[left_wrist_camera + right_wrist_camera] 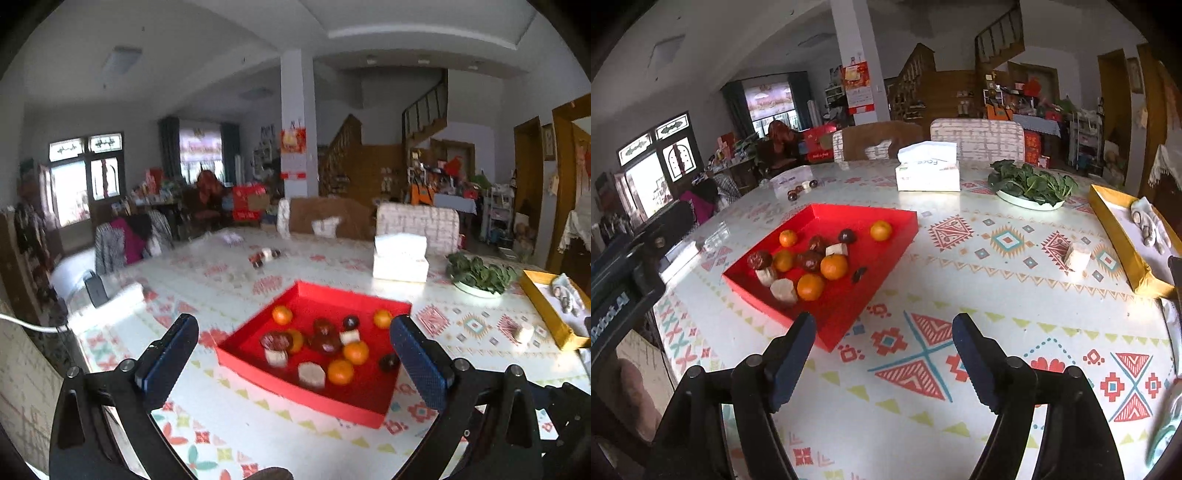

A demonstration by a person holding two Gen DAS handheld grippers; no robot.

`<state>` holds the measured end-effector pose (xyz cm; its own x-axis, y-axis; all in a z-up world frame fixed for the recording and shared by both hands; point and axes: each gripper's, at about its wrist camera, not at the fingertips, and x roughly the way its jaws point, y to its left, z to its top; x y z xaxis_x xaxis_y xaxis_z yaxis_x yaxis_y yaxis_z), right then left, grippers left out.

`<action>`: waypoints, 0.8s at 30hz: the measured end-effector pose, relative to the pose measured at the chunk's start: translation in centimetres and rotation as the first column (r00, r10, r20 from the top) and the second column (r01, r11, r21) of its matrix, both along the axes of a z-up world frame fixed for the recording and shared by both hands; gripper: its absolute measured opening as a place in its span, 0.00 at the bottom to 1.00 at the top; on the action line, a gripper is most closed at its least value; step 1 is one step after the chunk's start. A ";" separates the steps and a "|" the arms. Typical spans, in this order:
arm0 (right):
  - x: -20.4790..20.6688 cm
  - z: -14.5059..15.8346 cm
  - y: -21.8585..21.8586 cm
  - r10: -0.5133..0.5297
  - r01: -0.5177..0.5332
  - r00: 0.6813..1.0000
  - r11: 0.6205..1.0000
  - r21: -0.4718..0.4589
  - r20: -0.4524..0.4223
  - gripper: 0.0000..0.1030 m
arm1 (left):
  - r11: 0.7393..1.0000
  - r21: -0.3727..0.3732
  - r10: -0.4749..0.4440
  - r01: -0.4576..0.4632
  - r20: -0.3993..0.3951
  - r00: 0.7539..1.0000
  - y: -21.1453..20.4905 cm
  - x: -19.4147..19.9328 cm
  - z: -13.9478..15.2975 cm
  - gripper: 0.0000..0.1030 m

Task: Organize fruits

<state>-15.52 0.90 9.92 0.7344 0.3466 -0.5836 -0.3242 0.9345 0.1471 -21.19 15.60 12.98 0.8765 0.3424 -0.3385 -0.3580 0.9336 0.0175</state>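
While sorting looks well under way, sitting mid-frame in both views: a shallow red tray (pixel 901 225) of thin card with straight walls, already holding round glossy oranges (pixel 834 266), dark wrinkled dates (pixel 759 259) and pale, blocky cut chunks (pixel 783 291), all loose and unsorted inside it. Still lying outside: one pale chunk (pixel 1078 258) alone on the cloth at right of the right-wrist frame, just left of a gold tray (pixel 1115 218), and a small cluster of dark and pale pieces (pixel 802 189) towards the upper left, beyond the red tray. Judging from that, most fruit gathered, a few strays left to bring in.

Hovering before the red tray with jaws spread wide and nothing between them: the left gripper (pixel 293 354), its dark blue stippled pads framing the fruit. Hanging lower centre over bare cloth, likewise parted and holding nothing: the right gripper (pixel 884 341).

Covering the table (pixel 960 295): a smooth, shiny cloth printed with red, teal and yellow geometric motifs. Standing farther back: a boxy white tissue pack (pixel 929 175) and an oval plate of crinkled leafy greens (pixel 1030 182).
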 end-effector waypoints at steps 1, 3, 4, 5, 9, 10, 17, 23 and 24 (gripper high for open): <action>-0.2 0.0 0.1 -0.001 0.001 1.000 1.000 -0.009 0.007 0.79 | 1.000 -0.008 -0.002 0.002 -0.008 1.000 0.2 0.0 -0.2 1.00; -0.6 0.0 0.4 -0.002 0.003 1.000 0.999 -0.032 0.026 0.81 | 1.000 -0.022 -0.001 0.000 -0.024 1.000 0.3 0.3 -0.5 1.00; -0.8 0.1 0.5 -0.003 0.004 0.999 0.999 -0.039 0.033 0.82 | 1.000 -0.028 0.000 -0.001 -0.030 1.000 0.4 0.4 -0.6 1.00; -0.8 0.1 0.6 -0.003 0.005 0.999 0.999 -0.046 0.038 0.83 | 0.999 -0.034 -0.001 0.000 -0.034 0.999 0.5 0.4 -0.7 1.00; -0.9 0.0 0.9 0.002 0.001 0.999 0.998 -0.060 0.042 0.83 | 1.000 -0.024 0.009 -0.009 -0.032 0.999 0.4 0.5 -1.0 1.00; -0.8 -0.1 1.0 0.002 0.000 0.999 0.998 -0.060 0.040 0.83 | 1.000 -0.020 0.012 -0.013 -0.031 0.999 0.4 0.5 -1.0 1.00; -0.3 -0.7 1.8 0.008 -0.007 1.000 0.997 -0.076 0.021 0.83 | 1.000 -0.028 0.010 -0.011 -0.045 0.999 0.8 1.0 -1.4 1.00; 0.0 -1.1 2.2 0.012 -0.011 1.000 0.996 -0.086 0.009 0.84 | 0.999 -0.054 -0.006 0.002 -0.078 0.997 1.3 1.7 -2.2 1.00; 0.1 -1.3 2.2 0.013 -0.012 1.000 0.996 -0.088 0.006 0.84 | 0.998 -0.055 -0.007 0.003 -0.081 0.997 1.2 1.8 -2.3 1.00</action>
<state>-15.45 3.14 8.65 0.7339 0.3031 -0.6079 -0.3366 0.9396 0.0620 -19.40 16.82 10.66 0.8471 0.3172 -0.4264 -0.3530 0.9356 -0.0053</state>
